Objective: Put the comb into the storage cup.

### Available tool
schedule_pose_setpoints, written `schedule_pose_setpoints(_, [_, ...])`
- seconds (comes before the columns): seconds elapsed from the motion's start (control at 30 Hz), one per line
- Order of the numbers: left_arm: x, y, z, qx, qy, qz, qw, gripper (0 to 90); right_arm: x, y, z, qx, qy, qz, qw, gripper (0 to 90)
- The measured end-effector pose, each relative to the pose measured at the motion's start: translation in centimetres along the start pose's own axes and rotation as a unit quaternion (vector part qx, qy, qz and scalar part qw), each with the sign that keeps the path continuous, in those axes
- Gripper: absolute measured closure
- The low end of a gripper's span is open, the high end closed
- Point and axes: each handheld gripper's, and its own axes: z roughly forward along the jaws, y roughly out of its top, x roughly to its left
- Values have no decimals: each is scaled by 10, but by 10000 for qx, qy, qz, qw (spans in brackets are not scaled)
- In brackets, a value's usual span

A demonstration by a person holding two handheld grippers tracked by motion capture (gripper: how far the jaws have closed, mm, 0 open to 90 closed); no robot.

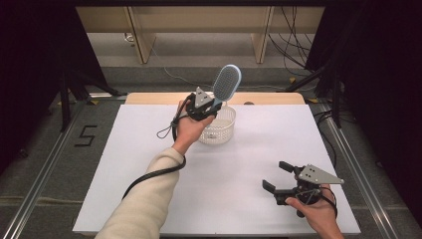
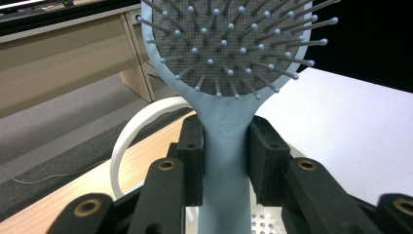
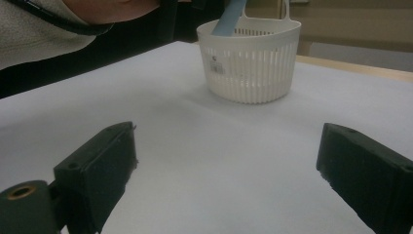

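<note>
A light blue hairbrush with a grey bristle pad is held upright over a white slotted basket at the back middle of the white table. My left gripper is shut on the hairbrush handle, pads pressing both sides just below the bristle head. The handle's lower end reaches down into the basket. My right gripper rests low near the table's front right, jaws spread wide with nothing between them. From there the basket stands ahead, with the blue handle rising from it.
The white table top sits on a wooden board whose edge shows at the back. Wooden desk legs and cables stand beyond. Black frame posts flank the table. A sleeved forearm crosses the front left.
</note>
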Motion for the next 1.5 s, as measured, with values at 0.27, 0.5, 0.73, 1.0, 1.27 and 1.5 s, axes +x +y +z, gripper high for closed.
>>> schedule_pose_setpoints(0.27, [-1,-2,0,15,2,-2,10000,697,0,0,0,-5,1,-2,10000,82])
schedule_pose_setpoints(0.5, [-1,-4,1,37,8,-9,10000,697,0,0,0,-2,-5,-2,10000,81])
schedule_pose_setpoints(0.73, [-2,-5,2,44,15,27,10000,697,0,0,0,-8,-6,-3,10000,81])
schedule_pose_setpoints(1.0, [-4,-6,4,94,-14,58,9999,697,0,0,0,-9,-3,1,10000,82])
schedule_pose_setpoints(1.27, [-4,-9,5,106,-30,53,9999,697,0,0,0,-8,-3,0,10000,82])
schedule_pose_setpoints(1.5, [-6,-11,6,126,-51,46,9999,696,0,0,0,-6,7,4,10000,81])
